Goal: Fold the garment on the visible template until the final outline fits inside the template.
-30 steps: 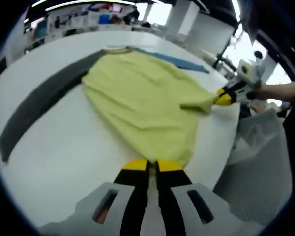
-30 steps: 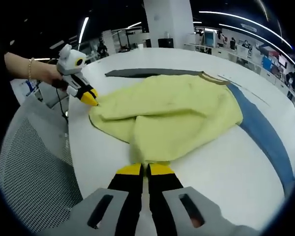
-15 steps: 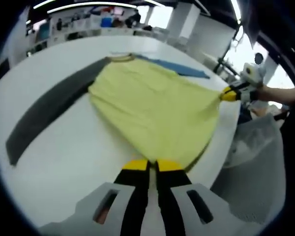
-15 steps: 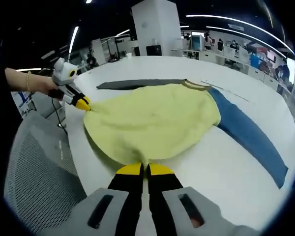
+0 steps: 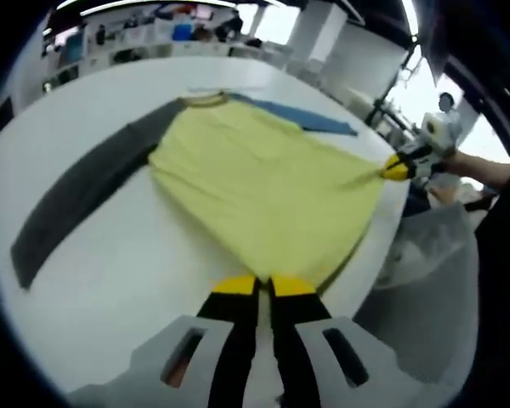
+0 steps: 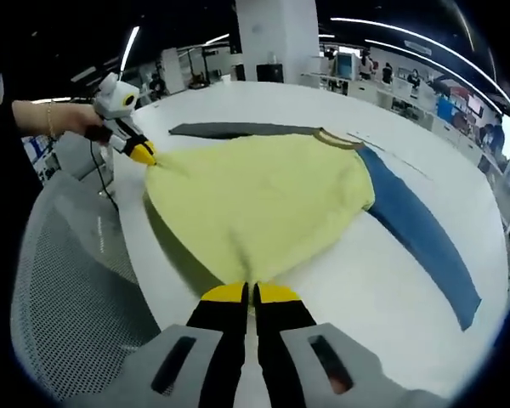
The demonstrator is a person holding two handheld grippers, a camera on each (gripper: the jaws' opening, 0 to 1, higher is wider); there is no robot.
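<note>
Two grippers hold one yellow shirt [image 5: 255, 187] by its hem, above a white table [image 5: 102, 280]. In the left gripper view, a dark grey sleeve [image 5: 76, 200] lies flat on the table at 9 o'clock. The yellow body spreads through the centre, with its collar [image 5: 206, 99] at 12 o'clock. A blue sleeve [image 5: 302, 115] shows at 1 o'clock, and the body hides its inner end. The left gripper [image 5: 265, 285] sits at 6 o'clock with its jaws pressed together on the near hem corner. At 3 o'clock the right gripper [image 5: 397, 168] pinches the other hem corner; it is small there, and a hand [image 5: 463, 161] holds it. The cloth between the two corners looks stretched and lifted off the table. A grey mesh surface [image 5: 425, 280] at 4 o'clock is blurred.

In the right gripper view, the left gripper [image 6: 141, 154] is at 10 o'clock, closed on the cloth, with a hand [image 6: 64, 115] behind it. A mesh chair back [image 6: 76, 280] fills 8 o'clock. The shirt [image 6: 255, 200] is in the centre, the grey sleeve [image 6: 238, 129] at 11 o'clock, half hidden behind the body. The right gripper [image 6: 253, 293] at 6 o'clock is clamped on the hem. The blue sleeve [image 6: 421, 234] runs toward 4 o'clock. I cannot make out a template on the table.
</note>
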